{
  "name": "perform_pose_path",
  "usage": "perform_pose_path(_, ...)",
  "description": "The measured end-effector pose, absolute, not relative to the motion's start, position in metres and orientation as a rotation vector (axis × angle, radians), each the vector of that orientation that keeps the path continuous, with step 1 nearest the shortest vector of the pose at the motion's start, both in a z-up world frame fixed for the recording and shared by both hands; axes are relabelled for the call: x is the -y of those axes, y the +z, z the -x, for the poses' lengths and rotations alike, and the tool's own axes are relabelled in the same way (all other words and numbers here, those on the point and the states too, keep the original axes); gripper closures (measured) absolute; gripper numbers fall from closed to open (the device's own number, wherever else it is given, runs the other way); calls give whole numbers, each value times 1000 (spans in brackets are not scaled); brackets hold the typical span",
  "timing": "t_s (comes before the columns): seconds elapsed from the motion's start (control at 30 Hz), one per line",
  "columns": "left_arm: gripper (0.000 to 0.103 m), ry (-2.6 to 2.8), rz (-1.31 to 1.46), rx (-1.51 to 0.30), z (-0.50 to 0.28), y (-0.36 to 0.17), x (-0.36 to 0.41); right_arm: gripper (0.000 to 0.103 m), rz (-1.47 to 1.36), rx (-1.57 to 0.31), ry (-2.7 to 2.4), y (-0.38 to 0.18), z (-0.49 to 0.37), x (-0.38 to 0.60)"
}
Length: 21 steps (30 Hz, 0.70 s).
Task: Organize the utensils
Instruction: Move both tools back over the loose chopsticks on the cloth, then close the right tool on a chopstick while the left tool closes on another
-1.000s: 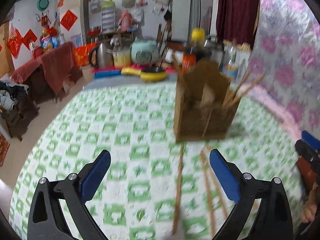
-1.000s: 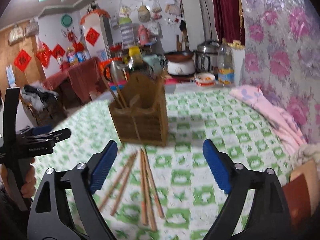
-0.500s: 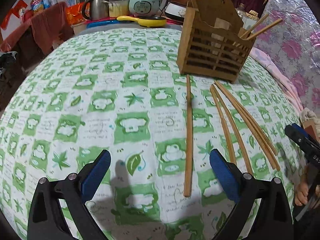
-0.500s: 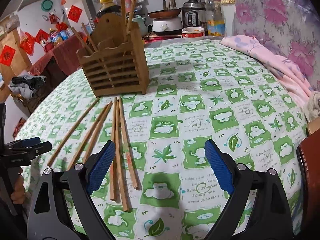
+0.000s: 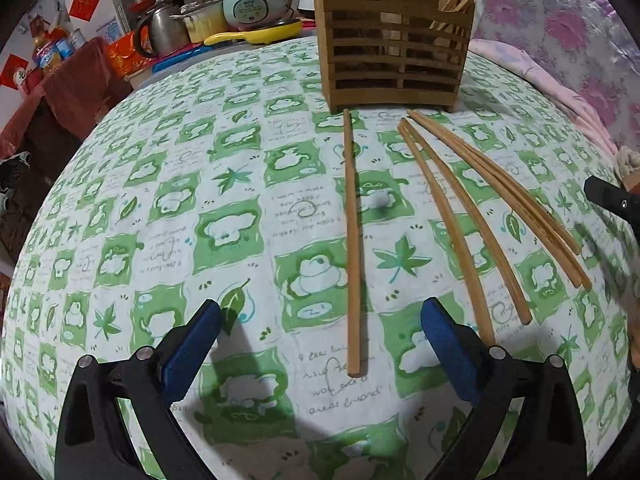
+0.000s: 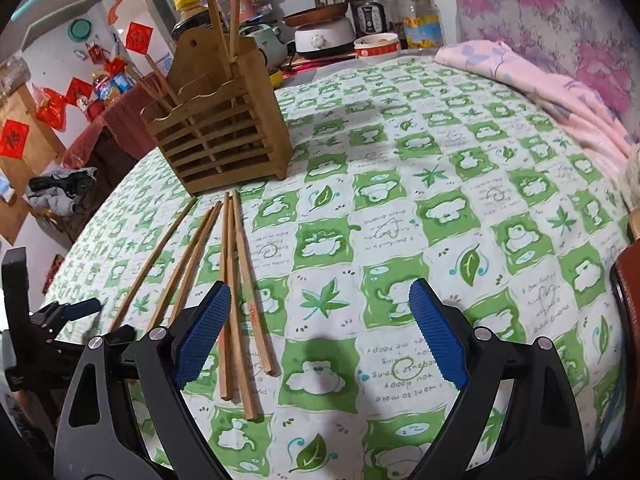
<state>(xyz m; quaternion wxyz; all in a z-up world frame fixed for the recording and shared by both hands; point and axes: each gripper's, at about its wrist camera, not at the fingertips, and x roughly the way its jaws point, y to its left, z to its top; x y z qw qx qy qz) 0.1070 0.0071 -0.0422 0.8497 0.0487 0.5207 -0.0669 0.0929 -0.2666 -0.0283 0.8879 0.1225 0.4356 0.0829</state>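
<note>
A slatted wooden utensil holder (image 5: pixel 394 62) stands on the table with a few chopsticks upright in it; it also shows in the right wrist view (image 6: pixel 222 136). Several loose wooden chopsticks lie in front of it. A single chopstick (image 5: pixel 352 236) lies between the blue pads of my left gripper (image 5: pixel 320 354), which is open and low over the cloth. A bundle of chopsticks (image 6: pixel 236 296) lies just inside the left pad of my right gripper (image 6: pixel 320 336), which is open and empty. Two more chopsticks (image 6: pixel 188 268) lie left of that bundle.
The round table wears a green and white patterned cloth (image 5: pixel 168 208). A pink cloth (image 6: pixel 540 92) lies at its far right edge. Pots, a rice cooker (image 5: pixel 254 0) and bottles stand behind the table. My left gripper shows at the left of the right wrist view (image 6: pixel 60 320).
Both grippers have dropped and moved in close to the tabletop. The chopsticks now lie near the pads. Both stay open.
</note>
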Motion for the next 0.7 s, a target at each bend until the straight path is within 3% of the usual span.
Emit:
perform_pose_path(0.03, 4, -145, -85, -1100, -108, -42, -10, 22, -253, -907, 188, -28, -92, 265)
perform_pose_path(0.07, 4, -144, -84, -1100, -109, -42, -11, 34, -241, -908, 203, -28, -91, 263)
perform_pose_path(0.17, 4, -143, -89, -1096, -109, -43, -10, 53, -164, -924, 241, -31, -84, 250)
perform_pose_path(0.7, 4, -143, -91, -1095, -110, -43, -9, 82, -2, -995, 311, -38, -74, 224)
